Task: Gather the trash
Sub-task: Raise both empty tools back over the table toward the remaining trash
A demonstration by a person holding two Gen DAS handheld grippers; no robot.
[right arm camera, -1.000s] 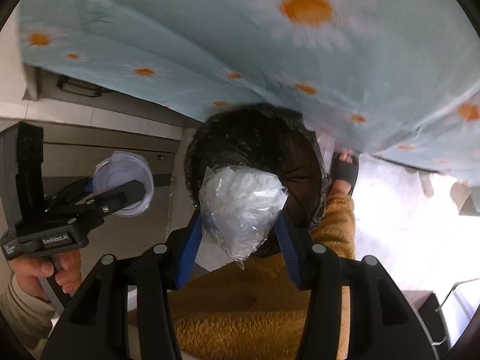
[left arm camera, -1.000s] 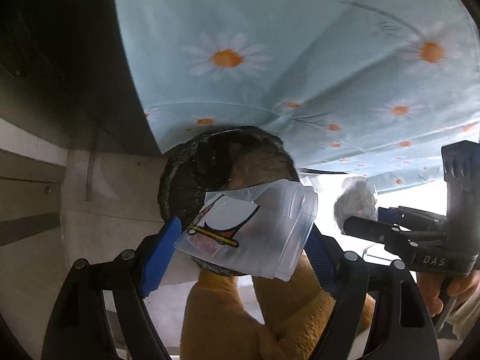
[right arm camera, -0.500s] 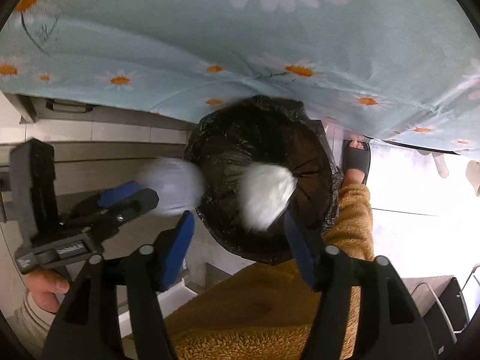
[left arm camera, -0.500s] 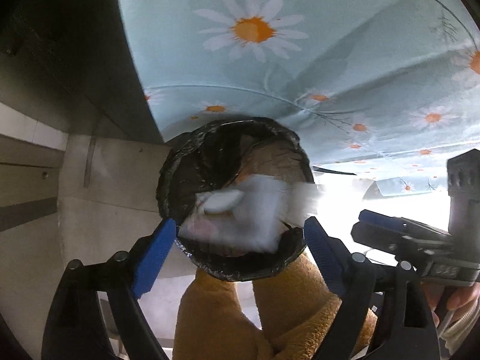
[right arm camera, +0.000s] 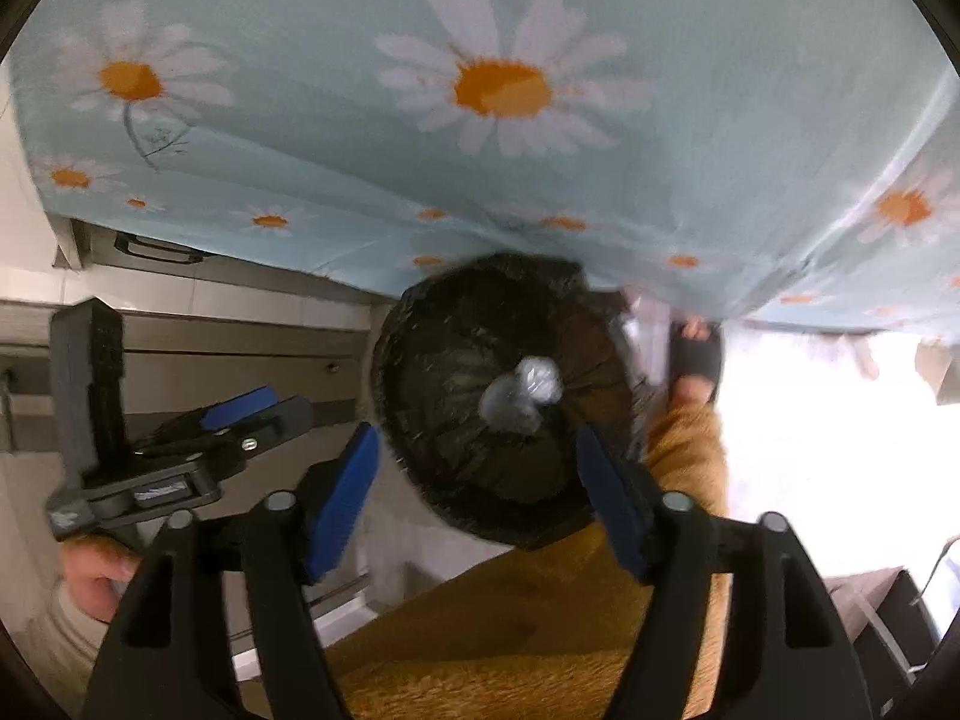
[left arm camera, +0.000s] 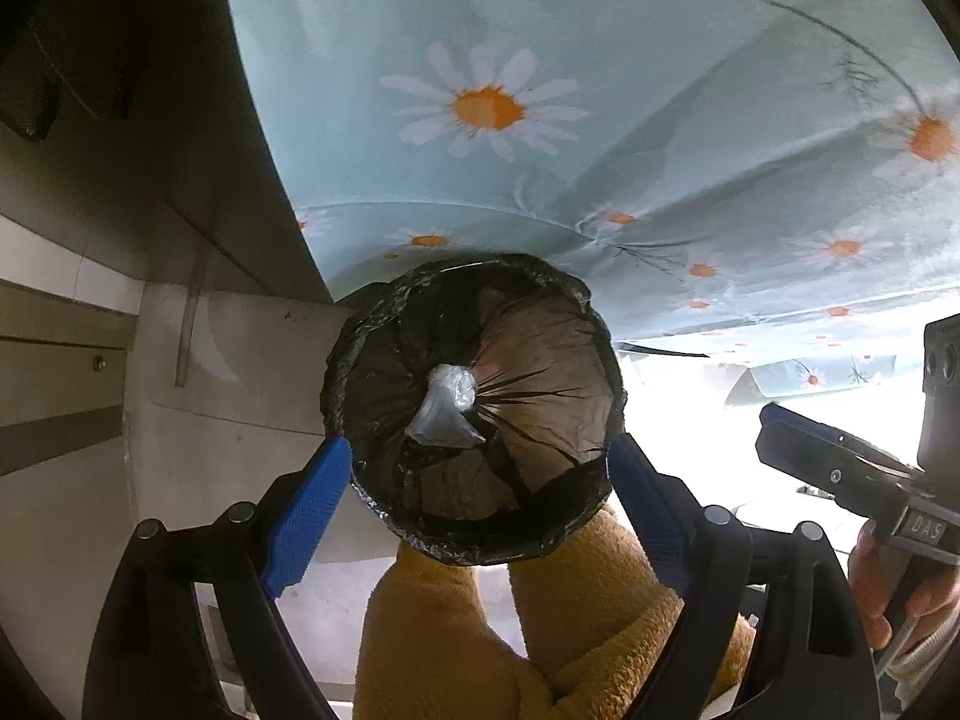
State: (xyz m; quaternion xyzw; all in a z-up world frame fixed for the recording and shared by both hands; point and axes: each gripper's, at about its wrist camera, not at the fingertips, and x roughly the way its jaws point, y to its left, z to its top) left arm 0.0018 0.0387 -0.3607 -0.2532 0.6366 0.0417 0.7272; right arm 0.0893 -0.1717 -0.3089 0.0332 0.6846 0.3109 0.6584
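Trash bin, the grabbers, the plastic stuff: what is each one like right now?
Trash bin: open, lined with a black bag.
Clear plastic trash: lying loose at the bottom of the bin.
Left gripper: open, empty, above the bin.
Right gripper: has just been opening, now open, empty.
Daisy tablecloth: hanging beside the bin.

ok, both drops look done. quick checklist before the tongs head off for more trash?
1. Left tongs empty, blue pads apart: ok.
2. Right tongs empty; its jaws have just been opening, nothing between them: ok.
3. Clear plastic trash down inside the lined bin, none on the rim: ok.
4. Black liner folded over the rim all round: ok.
5. Daisy tablecloth hangs close behind the bin, lift path tight: cannot tell.
6. More trash left to collect: cannot tell, none in view.
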